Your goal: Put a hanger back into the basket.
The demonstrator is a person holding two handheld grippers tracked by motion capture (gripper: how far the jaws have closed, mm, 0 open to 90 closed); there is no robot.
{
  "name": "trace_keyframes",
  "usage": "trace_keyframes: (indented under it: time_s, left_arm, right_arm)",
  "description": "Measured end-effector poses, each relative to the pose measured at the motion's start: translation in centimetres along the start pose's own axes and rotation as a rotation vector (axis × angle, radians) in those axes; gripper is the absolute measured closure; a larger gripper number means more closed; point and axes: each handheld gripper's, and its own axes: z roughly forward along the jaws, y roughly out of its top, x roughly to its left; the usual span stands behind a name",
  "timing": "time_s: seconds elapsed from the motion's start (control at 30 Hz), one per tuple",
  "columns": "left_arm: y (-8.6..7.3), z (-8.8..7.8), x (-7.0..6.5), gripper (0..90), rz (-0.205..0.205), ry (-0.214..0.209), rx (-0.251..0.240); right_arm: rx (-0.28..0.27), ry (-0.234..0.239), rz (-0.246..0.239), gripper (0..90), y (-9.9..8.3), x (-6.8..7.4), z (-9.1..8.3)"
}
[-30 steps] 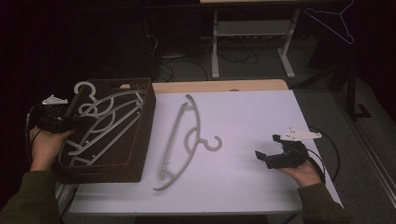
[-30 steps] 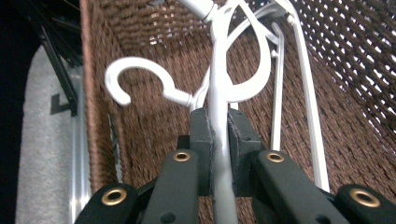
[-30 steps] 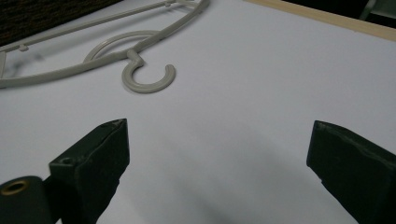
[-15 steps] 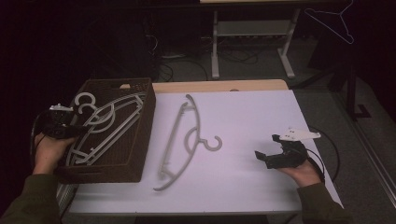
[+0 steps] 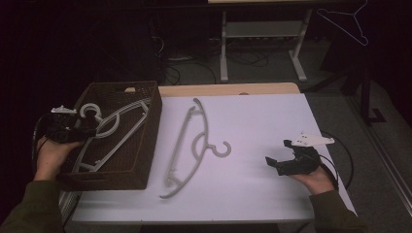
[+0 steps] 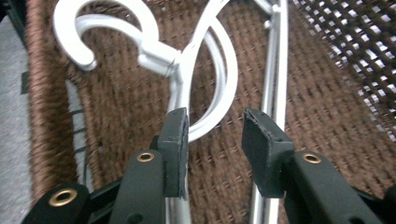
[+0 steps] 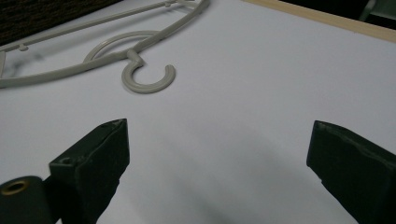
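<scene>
A brown wicker basket (image 5: 145,145) stands at the table's left with white hangers (image 5: 114,131) lying in it. My left gripper (image 5: 91,130) hovers over the basket's left side. In the left gripper view its jaws (image 6: 212,140) have just been opening; the white hanger (image 6: 161,58) lies on the basket floor beyond the gap, and the pads do not press on it. A grey hanger (image 5: 194,145) lies flat on the white table's middle. My right gripper (image 5: 278,153) rests at the table's right, jaws wide open (image 7: 219,154) and holding nothing, with the grey hanger's hook (image 7: 149,79) ahead of it.
The white table top (image 5: 262,121) has a wooden strip (image 5: 228,89) along its far edge. A metal stand (image 5: 262,43) and cables sit on the dark floor behind. A wire hanger (image 5: 347,22) hangs at the upper right.
The left gripper lowered the white hanger into the basket, then its jaws parted and let go. The right gripper stayed still.
</scene>
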Motion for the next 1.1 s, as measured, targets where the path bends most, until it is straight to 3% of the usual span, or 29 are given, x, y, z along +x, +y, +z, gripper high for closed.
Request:
trace_keyframes:
  time_s: [0.1,0.3,0.4,0.53,0.77,1.1]
  left_arm:
    - [0.4,-0.3,-0.8,52.6,-0.006,-0.036,-0.061]
    - [1.8,-0.5,-3.2,42.7,0.019,-0.152,-0.144]
    - [2.6,-0.5,-4.8,38.6,0.033,-0.230,-0.188]
    - [3.7,-0.3,-7.4,33.6,0.093,-0.300,-0.213]
    - [5.1,0.3,-11.9,24.6,0.157,-0.406,-0.251]
    - [5.7,2.0,-18.4,15.6,0.249,-0.527,-0.302]
  right_arm:
    - [0.002,0.002,0.003,5.6,0.0,0.1,0.0]
    - [0.004,0.003,-0.009,5.6,0.1,0.1,0.0]
    - [0.001,0.002,-0.007,5.6,0.1,0.2,0.0]
    - [0.004,0.005,-0.012,5.6,0.2,0.2,0.1]
    - [0.002,0.006,-0.011,5.7,0.3,0.4,0.0]
    - [-0.002,0.018,-0.017,5.8,0.6,0.9,0.2]
